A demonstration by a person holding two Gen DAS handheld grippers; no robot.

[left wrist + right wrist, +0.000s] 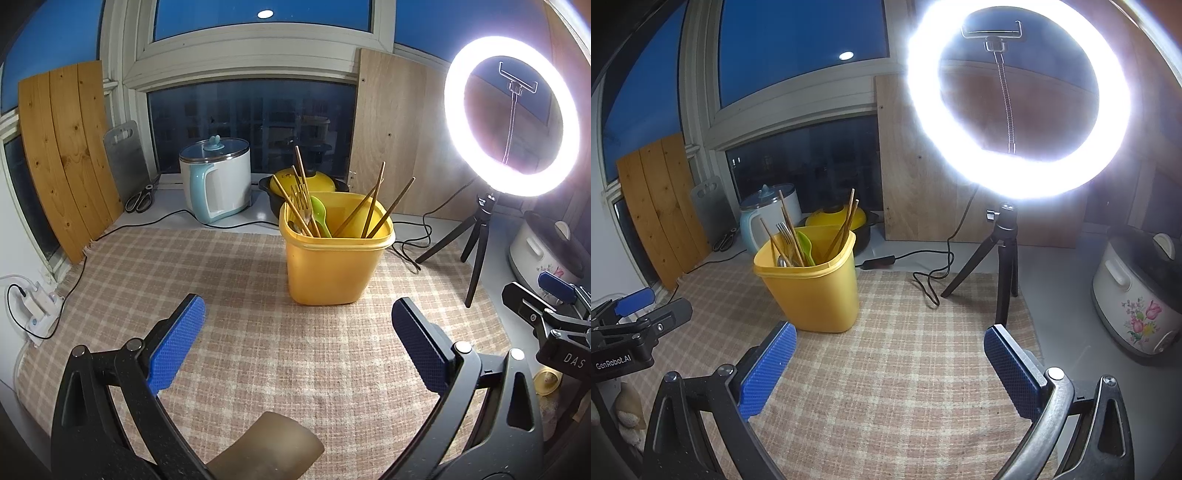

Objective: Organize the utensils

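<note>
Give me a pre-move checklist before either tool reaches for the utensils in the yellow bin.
1. Left tool open and empty: ok.
2. Right tool open and empty: ok.
3. Yellow bin upright on the checked cloth: ok.
4. Chopsticks, fork and green spoon sticking up within reach: ok.
5. Ring light tripod and its cable clear of the bin: ok.
6. Whether the bin has an inner divider: cannot tell.

Left gripper (298, 339): black plastic frame with triangular cut-outs; blue textured pads (176, 343) on both fingers; silver round rivets at the pivots. Right gripper (890, 363): same black frame and blue pads (767, 363); its body carries white lettering "GenRobot.AI" and "DAS".
</note>
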